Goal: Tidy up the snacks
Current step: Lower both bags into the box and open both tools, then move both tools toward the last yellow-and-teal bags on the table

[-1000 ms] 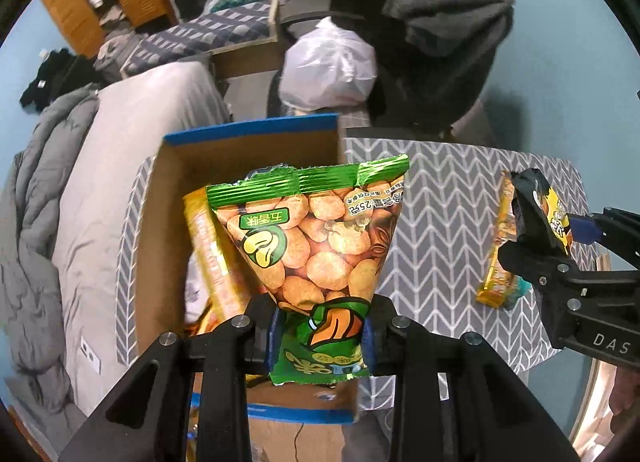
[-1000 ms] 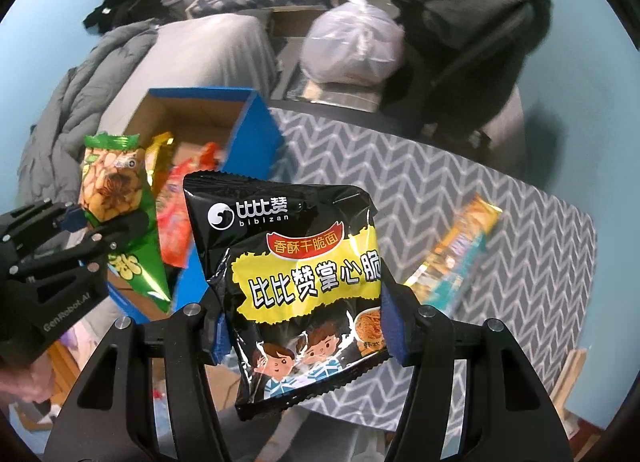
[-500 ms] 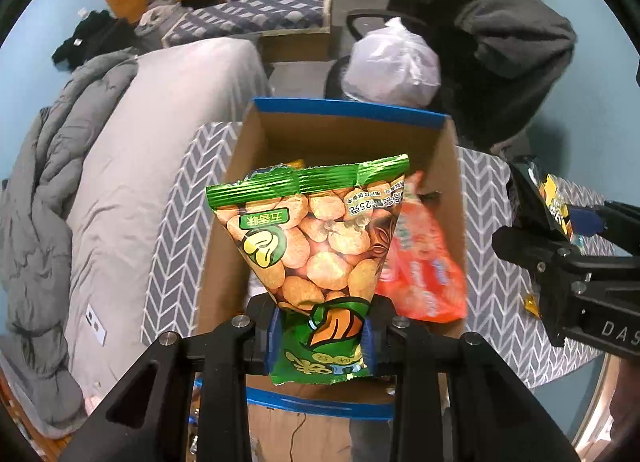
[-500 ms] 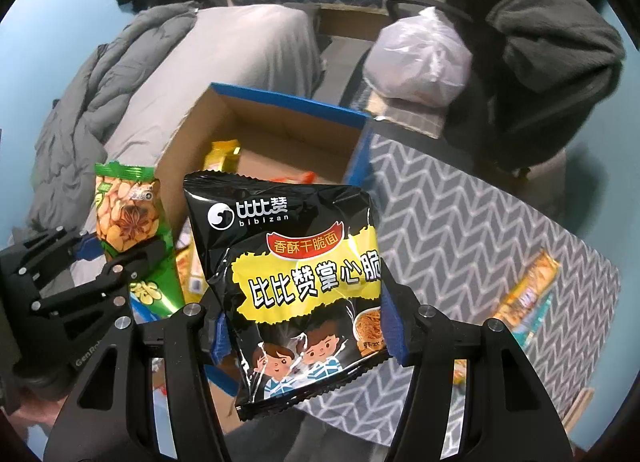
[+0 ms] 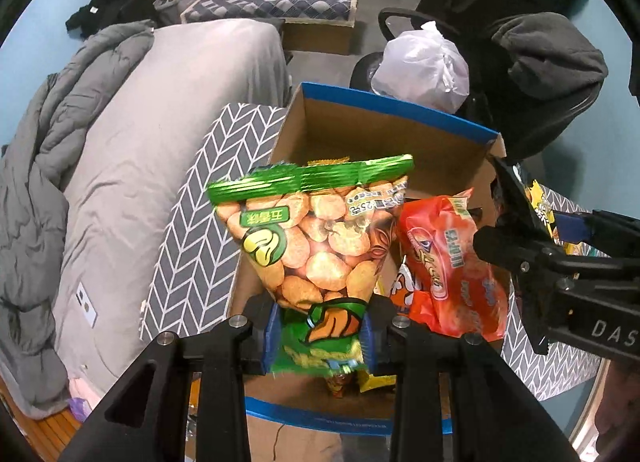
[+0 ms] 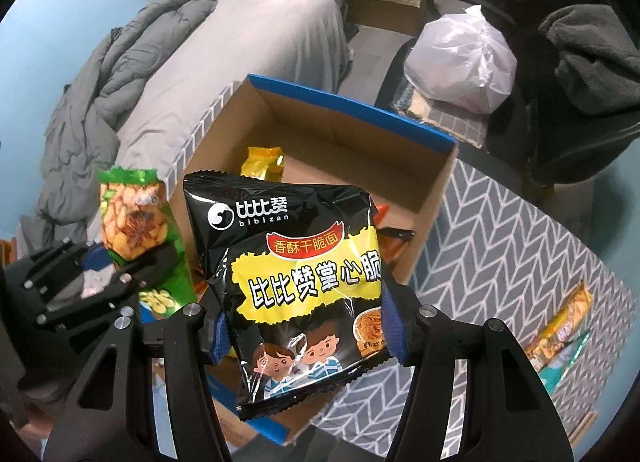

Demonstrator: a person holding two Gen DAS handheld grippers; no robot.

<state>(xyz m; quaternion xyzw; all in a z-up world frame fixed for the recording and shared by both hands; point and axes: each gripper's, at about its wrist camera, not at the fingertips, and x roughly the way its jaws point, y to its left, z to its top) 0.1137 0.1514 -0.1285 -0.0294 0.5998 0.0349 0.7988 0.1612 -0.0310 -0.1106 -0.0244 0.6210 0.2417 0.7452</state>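
Note:
My left gripper (image 5: 320, 336) is shut on the bottom of a green peanut bag (image 5: 316, 230), held upright over the open cardboard box (image 5: 384, 118) with the blue rim. An orange snack bag (image 5: 448, 262) and yellow packets lie inside the box. My right gripper (image 6: 306, 332) is shut on a black and yellow noodle snack bag (image 6: 304, 262), held over the box's near right corner (image 6: 432, 198). In the right wrist view the left gripper (image 6: 120, 278) with its green bag (image 6: 132, 218) shows at the left. The right gripper's fingers (image 5: 560, 270) show at the right edge of the left wrist view.
The box stands on a table with a grey chevron cloth (image 6: 500, 246). A long yellow snack pack (image 6: 560, 326) lies on the cloth at the right. A grey bed (image 5: 160, 122) lies left, and a chair with a white plastic bag (image 5: 424, 66) stands behind the box.
Both grippers have carried their bags sideways from over the table to over the box. The box now fills the middle of both views. Neither grip has changed.

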